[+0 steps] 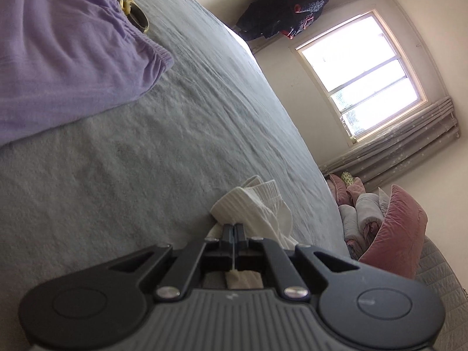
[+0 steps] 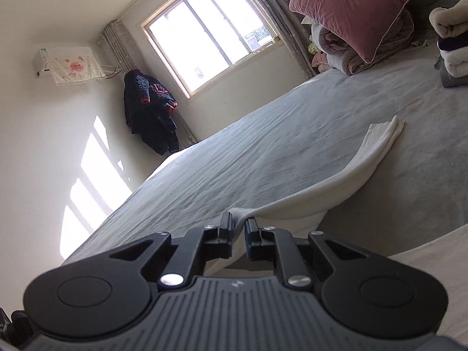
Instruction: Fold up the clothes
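**Jaws pinch a white garment at two points above the bed**

Pressed nearly flat together, the jaws of the left gripper (image 1: 234, 228) clamp a bunched, ribbed edge of the white garment (image 1: 257, 204), with a scrap of cloth showing behind the fingers. The right gripper (image 2: 239, 224) has its jaws closed less tightly, a small gap between them, with a fold of the same pale cloth (image 2: 336, 187) passing through; it looks pinched, not loose.

From the right wrist view the garment runs away from the jaws as a long, narrow band that sags and then lies on the grey bedspread (image 2: 263, 146), its far end resting flat. Holding two separate points probably serves to stretch the cloth so that it can be laid out or doubled over cleanly; the sag suggests the tension is light. Whether both grippers hold one piece cannot be told for certain, though colour and texture match.

A lilac garment (image 1: 67, 58) lies spread on the bed well apart from the left gripper, likely waiting its turn. A stack of folded items (image 2: 453, 44) sits near the pink pillow (image 2: 356, 8) and rolled bedding at the head of the bed, probably the finished pile. A dark coat (image 2: 152, 111) hangs by the window (image 2: 210, 35).
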{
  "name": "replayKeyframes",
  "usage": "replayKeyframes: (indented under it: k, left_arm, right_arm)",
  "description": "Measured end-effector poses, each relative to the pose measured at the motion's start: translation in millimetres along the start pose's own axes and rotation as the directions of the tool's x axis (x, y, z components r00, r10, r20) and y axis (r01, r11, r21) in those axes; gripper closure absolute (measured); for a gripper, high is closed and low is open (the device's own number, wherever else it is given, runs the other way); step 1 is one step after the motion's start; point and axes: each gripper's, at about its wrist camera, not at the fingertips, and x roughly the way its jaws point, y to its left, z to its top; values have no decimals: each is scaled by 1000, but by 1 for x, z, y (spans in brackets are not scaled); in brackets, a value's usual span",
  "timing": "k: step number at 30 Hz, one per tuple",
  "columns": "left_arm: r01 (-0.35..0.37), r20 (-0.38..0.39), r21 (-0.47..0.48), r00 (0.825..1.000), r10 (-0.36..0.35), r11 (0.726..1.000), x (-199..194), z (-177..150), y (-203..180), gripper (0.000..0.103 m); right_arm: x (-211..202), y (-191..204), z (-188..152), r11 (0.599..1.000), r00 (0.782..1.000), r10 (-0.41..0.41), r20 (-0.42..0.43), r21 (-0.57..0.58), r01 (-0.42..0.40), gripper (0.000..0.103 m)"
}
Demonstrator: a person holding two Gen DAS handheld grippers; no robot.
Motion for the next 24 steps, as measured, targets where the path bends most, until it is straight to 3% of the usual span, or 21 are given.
replayKeyframes:
  k: [5, 7, 9, 12, 15, 22, 24]
  left_arm:
    - [-2, 6, -25, 1000, 2, 1000, -8, 0, -3, 102]
    - [-7, 9, -34, 1000, 7, 999, -14, 2, -4, 93]
    - [-18, 13, -38, 1000, 18, 999, -20, 3, -6, 75]
    - [-93, 39, -32, 995, 94, 995, -32, 2, -13, 66]
    - [-161, 31, -22, 986, 162, 987, -38, 0, -19, 65]
    - [-183, 9, -46, 983, 183, 982, -31, 0, -19, 66]
    - [-193, 19, -68, 981, 195, 979, -27, 1, -18, 78]
  right_arm:
    - [8, -10, -18, 998, 993, -55, -100, -38, 52, 89]
    - [10, -14, -21, 997, 989, -67, -134, -34, 63, 88]
    - [10, -14, -20, 997, 987, -71, -142, -33, 67, 87]
    - [5, -9, -21, 995, 985, -84, -152, -57, 76, 79]
    - [-4, -1, -24, 994, 987, -75, -140, -88, 63, 56]
    - [-14, 33, -42, 976, 985, 17, -172, -213, -54, 56]
    - [-16, 47, -50, 959, 978, 66, -198, -260, -118, 56]
